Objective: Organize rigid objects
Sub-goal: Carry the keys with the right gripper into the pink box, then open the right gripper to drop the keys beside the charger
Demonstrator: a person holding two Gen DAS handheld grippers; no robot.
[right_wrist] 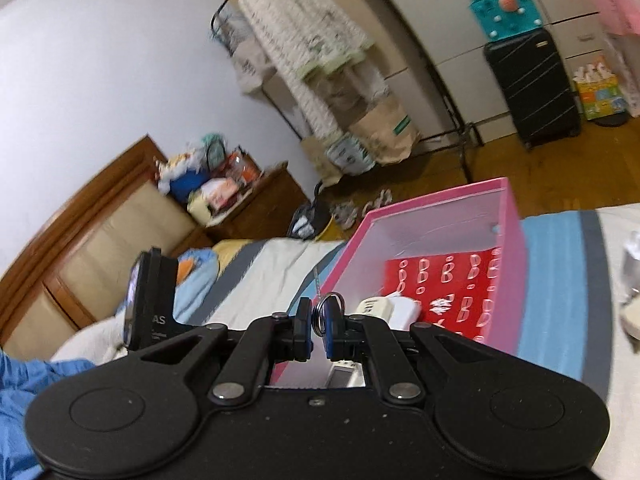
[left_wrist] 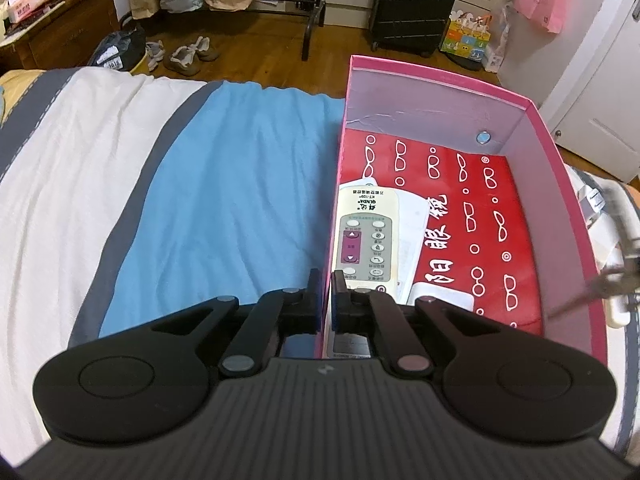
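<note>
Left hand-held gripper (left_wrist: 326, 292), right hand-held gripper (right_wrist: 319, 322): black linkages, silver pivots, blue pads

- The cream plastic remote control (left_wrist: 366, 236), lying in the pink cardboard box (left_wrist: 552, 200), carries the brand "QUNDA" and the model mark "KT-109" upside down near its far end; the small Chinese button labels are too fine to read.
- The red printed sheet (left_wrist: 480, 216) on the box floor shows large white Chinese characters, upside down, among white spectacle drawings.
- A black device (right_wrist: 150, 304) at the left of the right wrist view bears the letters "AS"; the rest is hidden.
</note>
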